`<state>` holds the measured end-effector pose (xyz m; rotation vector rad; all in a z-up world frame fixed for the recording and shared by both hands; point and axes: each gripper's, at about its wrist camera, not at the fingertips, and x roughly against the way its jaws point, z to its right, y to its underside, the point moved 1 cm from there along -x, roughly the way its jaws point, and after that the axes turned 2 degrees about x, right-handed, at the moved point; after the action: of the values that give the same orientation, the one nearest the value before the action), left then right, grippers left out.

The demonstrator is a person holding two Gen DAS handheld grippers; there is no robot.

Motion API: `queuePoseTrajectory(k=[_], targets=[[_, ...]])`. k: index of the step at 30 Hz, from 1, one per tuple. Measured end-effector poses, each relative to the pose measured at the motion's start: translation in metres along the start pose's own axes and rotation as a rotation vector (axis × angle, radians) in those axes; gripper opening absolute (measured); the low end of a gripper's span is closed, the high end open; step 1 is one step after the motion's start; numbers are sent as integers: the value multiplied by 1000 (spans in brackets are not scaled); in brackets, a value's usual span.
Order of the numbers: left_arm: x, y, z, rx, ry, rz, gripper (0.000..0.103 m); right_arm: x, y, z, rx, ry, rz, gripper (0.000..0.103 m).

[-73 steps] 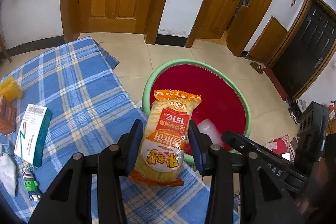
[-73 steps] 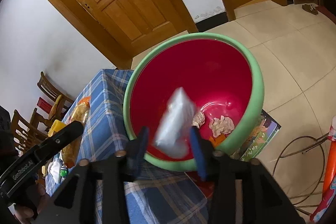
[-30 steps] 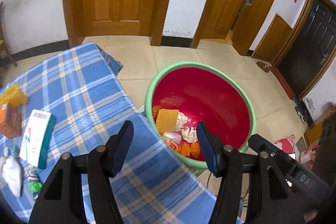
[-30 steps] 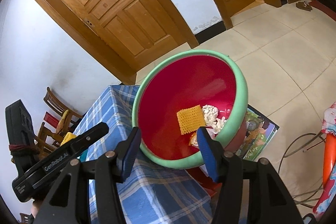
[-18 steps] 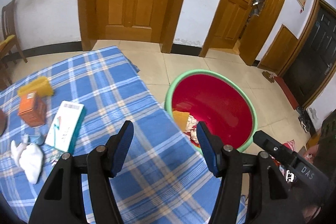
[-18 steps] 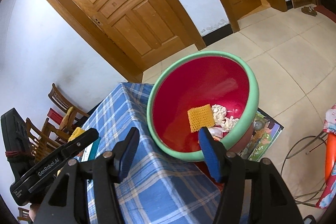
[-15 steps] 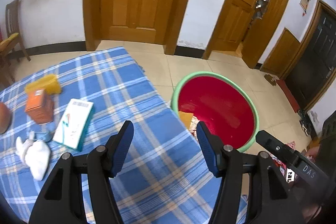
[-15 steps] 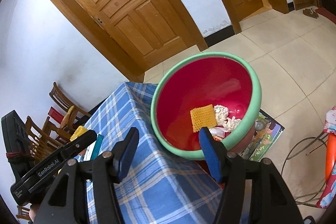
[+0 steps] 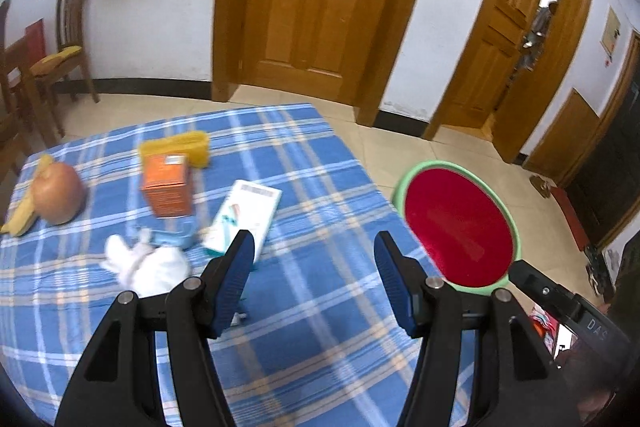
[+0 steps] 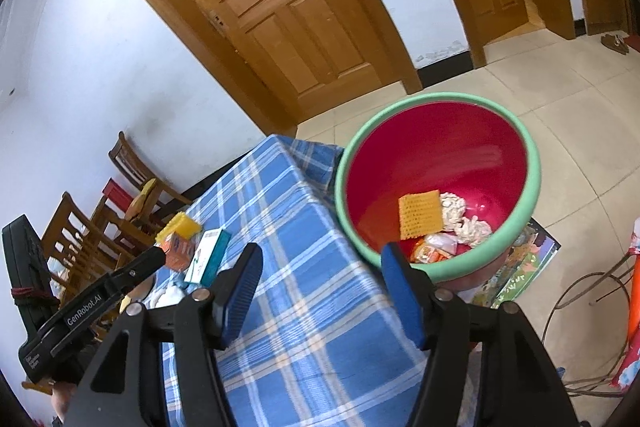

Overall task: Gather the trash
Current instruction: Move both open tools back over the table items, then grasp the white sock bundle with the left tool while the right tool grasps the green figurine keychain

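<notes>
Trash bin (image 10: 534,163), red inside with a green rim, sits on the floor just off the table's edge. In it: yellow snack packet (image 10: 420,213), crumpled tissues (image 10: 464,221), a clear wrapper and orange scraps, all at the bottom.

Your left gripper (image 9: 314,277) is released, nothing between its blue pads, hovering over the blue plaid tablecloth (image 9: 312,179). Your right gripper (image 10: 320,293) is also empty; its jaws have just been opening.

Away from the bin, on the cloth: white-and-teal box (image 9: 244,217), orange box (image 9: 166,185), yellow sponge (image 9: 188,147), white crumpled tissue (image 9: 148,265), an apple (image 9: 58,193) at the end farthest from the bin.

Versus earlier: you held the snack packet in the left gripper and a clear bag in the right; both now lie in the bin, and your left view has swung from the bin toward the table clutter.
</notes>
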<state>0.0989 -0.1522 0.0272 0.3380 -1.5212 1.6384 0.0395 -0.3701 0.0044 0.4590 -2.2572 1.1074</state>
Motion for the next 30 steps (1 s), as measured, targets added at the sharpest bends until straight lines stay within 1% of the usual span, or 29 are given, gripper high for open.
queuePoseTrajectory(k=[9,13,17,26,30], targets=[[12,9,-55,77,-92,9,62,-13,10,-21,34,-21,-41,66],[9,15,-76,104,-134,-1,62,-20,16,-32,55,-26,-66,66],[-1,21,-93,127,-157,-29,62,-26,21,-41,75,-27,-86,66],[-35,36,-108,130,-174,-105,62,-39,28,-54,104,-13,-124,66],[-45,40,-110,127,-169,-114,62,-47,31,-59,116,-7,-142,66]])
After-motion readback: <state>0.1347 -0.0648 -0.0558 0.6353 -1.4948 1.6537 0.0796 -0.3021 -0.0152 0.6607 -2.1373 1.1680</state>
